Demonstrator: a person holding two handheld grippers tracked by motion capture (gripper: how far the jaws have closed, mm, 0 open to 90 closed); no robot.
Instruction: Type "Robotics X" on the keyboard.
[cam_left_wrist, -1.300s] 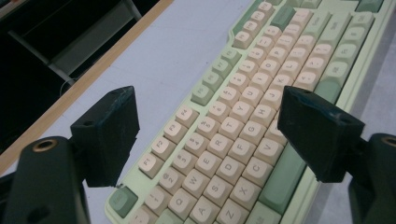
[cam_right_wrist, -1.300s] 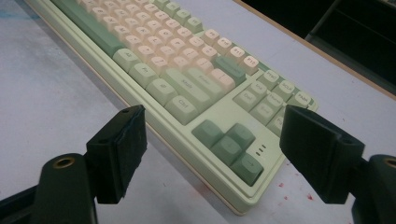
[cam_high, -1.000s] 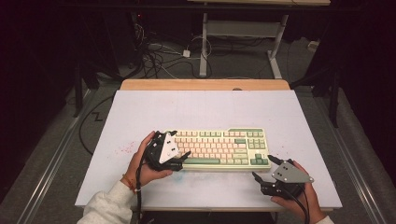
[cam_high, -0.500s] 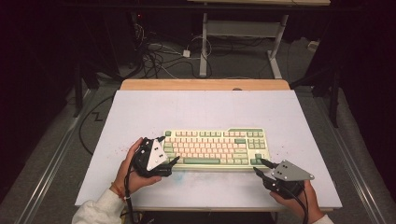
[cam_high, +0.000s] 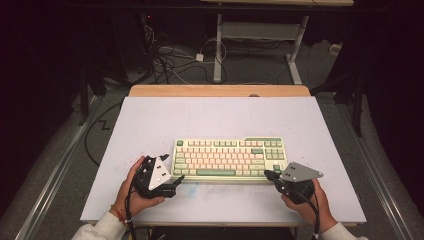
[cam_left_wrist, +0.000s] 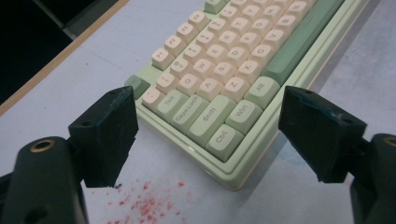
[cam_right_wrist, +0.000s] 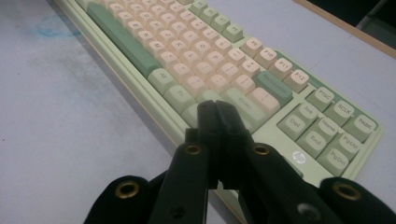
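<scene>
- Right gripper (cam_right_wrist: 217, 112): jaws have just closed, pressed together with nothing between, tips over the keyboard (cam_high: 229, 159) at its near right corner, likely to poke a key.
- Left gripper (cam_left_wrist: 205, 135): jaws wide apart, straddling the Ctrl corner without contact.
- Keyboard: flat mid-table (cam_high: 220, 117), glossy pale-green plastic case, cream and green sculpted caps.

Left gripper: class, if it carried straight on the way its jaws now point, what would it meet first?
Most likely the keyboard. The left gripper is open, its jaws straddling the near corner by the Ctrl key, with a strip of table between. Depth is hard to judge, so the jaws might pass either side first.
</scene>
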